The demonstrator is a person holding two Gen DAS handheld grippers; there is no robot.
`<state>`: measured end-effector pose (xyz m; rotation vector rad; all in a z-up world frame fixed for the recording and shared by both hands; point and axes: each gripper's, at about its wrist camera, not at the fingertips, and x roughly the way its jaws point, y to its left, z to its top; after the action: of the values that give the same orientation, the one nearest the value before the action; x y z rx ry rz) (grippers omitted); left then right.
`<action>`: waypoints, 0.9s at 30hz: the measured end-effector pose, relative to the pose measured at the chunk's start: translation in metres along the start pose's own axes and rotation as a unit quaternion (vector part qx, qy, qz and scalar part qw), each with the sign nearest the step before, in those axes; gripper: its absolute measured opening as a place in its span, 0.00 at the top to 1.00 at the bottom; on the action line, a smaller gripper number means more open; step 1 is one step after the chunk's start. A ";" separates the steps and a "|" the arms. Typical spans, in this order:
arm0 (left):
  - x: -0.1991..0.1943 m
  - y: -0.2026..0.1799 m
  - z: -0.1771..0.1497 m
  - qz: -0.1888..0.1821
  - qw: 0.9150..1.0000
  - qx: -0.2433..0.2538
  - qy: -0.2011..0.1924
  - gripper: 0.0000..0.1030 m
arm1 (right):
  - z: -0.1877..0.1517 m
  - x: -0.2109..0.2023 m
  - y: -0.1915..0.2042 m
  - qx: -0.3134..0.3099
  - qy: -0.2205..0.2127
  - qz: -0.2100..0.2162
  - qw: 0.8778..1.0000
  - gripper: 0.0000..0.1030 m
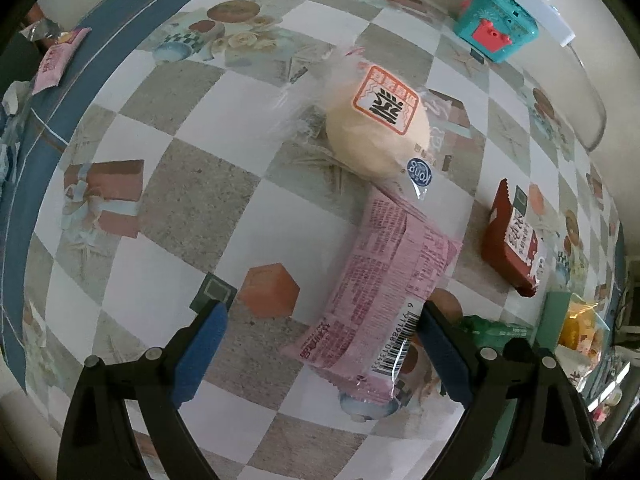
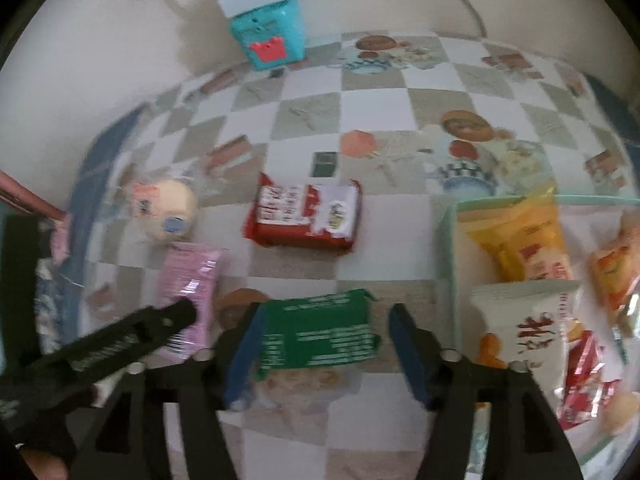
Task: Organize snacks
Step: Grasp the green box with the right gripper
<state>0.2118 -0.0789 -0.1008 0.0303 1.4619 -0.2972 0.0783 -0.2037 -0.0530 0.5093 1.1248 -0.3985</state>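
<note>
Lying flat, pink snack packet (image 1: 384,292) — long axis toward bun (image 1: 378,132)

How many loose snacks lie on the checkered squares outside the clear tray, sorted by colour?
Pink packet: 1
Red packet: 1
Green packet: 1
Cream bun: 1
Total: 4

Both claws (image 1: 320,344) (image 2: 324,344) apparently open, downward
</note>
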 end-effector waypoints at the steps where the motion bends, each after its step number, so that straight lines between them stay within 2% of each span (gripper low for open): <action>1: 0.000 0.000 -0.001 0.002 1.000 0.001 -0.001 0.08 | 0.000 0.001 0.000 -0.004 0.002 0.000 1.000 0.27; 6: -0.007 0.005 -0.002 0.000 1.000 -0.002 0.001 0.08 | -0.005 0.007 0.016 -0.047 0.012 -0.006 0.999 0.17; 13: -0.009 0.014 -0.003 0.004 1.000 -0.011 0.000 0.08 | -0.013 0.022 0.039 -0.105 0.017 -0.059 0.993 0.16; 21: -0.008 0.023 -0.006 0.006 1.000 -0.014 0.001 0.11 | -0.014 0.029 0.038 -0.104 0.020 -0.067 0.992 0.17; 25: -0.011 0.024 -0.010 0.007 1.000 -0.010 0.000 0.19 | -0.014 0.033 0.036 -0.100 0.021 -0.060 0.993 0.18; 26: -0.012 0.023 -0.011 0.004 1.000 -0.008 0.001 0.27 | -0.014 0.034 0.034 -0.097 0.022 -0.058 0.993 0.22; 27: -0.013 0.023 -0.012 0.002 1.000 -0.008 0.002 0.31 | -0.014 0.035 0.033 -0.097 0.022 -0.058 0.993 0.28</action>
<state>0.2044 -0.0521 -0.0934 0.0207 1.4671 -0.2835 0.0990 -0.1706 -0.0836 0.2840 1.2246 -0.3759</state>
